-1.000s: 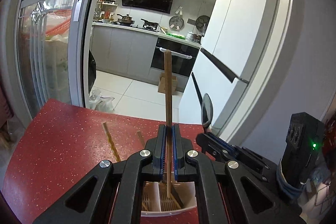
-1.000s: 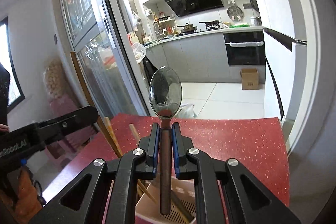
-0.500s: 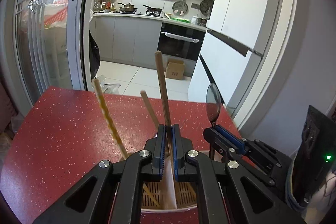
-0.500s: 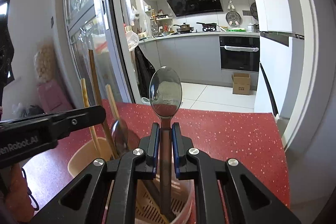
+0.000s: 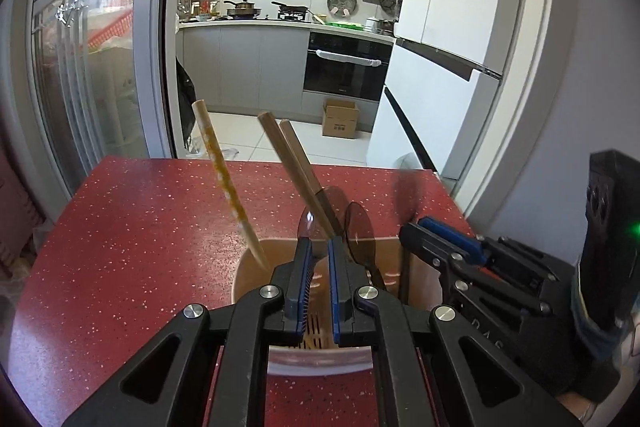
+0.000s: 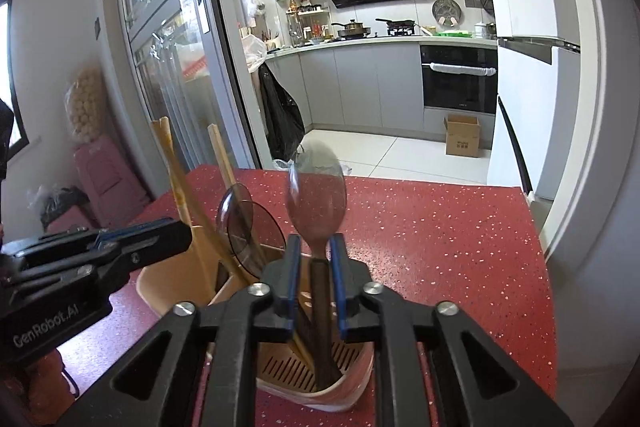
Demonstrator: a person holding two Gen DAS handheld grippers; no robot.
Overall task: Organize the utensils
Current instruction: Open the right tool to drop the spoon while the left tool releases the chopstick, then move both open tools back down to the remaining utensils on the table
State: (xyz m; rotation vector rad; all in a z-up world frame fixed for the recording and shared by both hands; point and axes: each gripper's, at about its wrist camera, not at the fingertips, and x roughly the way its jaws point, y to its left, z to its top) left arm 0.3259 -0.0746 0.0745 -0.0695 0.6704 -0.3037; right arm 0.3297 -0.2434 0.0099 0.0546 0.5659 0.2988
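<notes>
- My left gripper [image 5: 319, 281] hangs over the utensil holder [image 5: 252, 277], jaws parted with nothing between them.
- My right gripper [image 6: 314, 281] is opening; the spoon [image 6: 316, 195] stands loose between its pads, bowl up, handle down in the holder.
- Chopsticks [image 5: 298, 163] lean in the holder on the red table [image 5: 140, 211].

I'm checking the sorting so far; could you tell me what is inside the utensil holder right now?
Inside the utensil holder stand several chopsticks, two dark spoons and a blurred spoon between the right gripper's opening jaws. The gripper bodies cover most of its slotted floor.
</notes>
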